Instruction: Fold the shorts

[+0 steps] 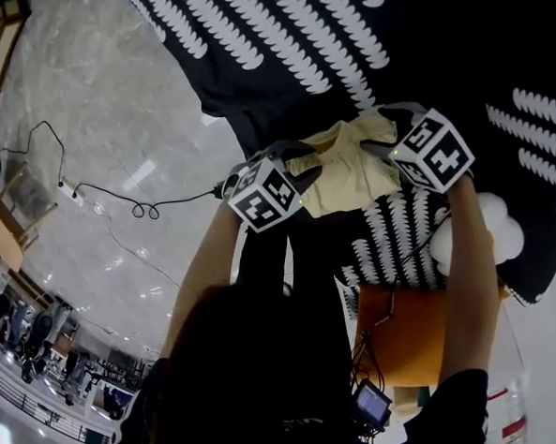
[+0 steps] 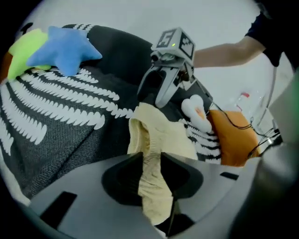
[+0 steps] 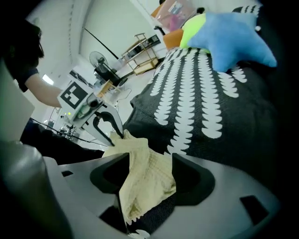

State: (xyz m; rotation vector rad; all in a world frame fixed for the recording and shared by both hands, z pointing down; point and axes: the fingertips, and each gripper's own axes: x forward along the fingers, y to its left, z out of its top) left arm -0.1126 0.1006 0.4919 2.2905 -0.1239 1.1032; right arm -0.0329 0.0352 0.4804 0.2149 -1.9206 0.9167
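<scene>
The pale yellow shorts [image 1: 349,174] lie bunched on a black cover with white leaf print [image 1: 298,49]. My left gripper [image 2: 150,161] is shut on a gathered edge of the shorts [image 2: 154,140], with the cloth squeezed narrow between its jaws. My right gripper [image 3: 149,163] stands open; the shorts [image 3: 145,172] hang loosely in the wide gap. In the head view the left gripper [image 1: 295,170] is at the cloth's left side and the right gripper [image 1: 387,129] at its upper right. Each gripper view shows the other gripper at the shorts' far edge.
A blue star cushion [image 2: 65,49] and a green cushion [image 2: 23,51] rest on the far part of the cover. A white plush [image 2: 196,112] and an orange bag [image 2: 231,135] lie close to the shorts. A cable [image 1: 138,203] runs over the marble floor; a plastic bottle [image 1: 510,418] stands by the person.
</scene>
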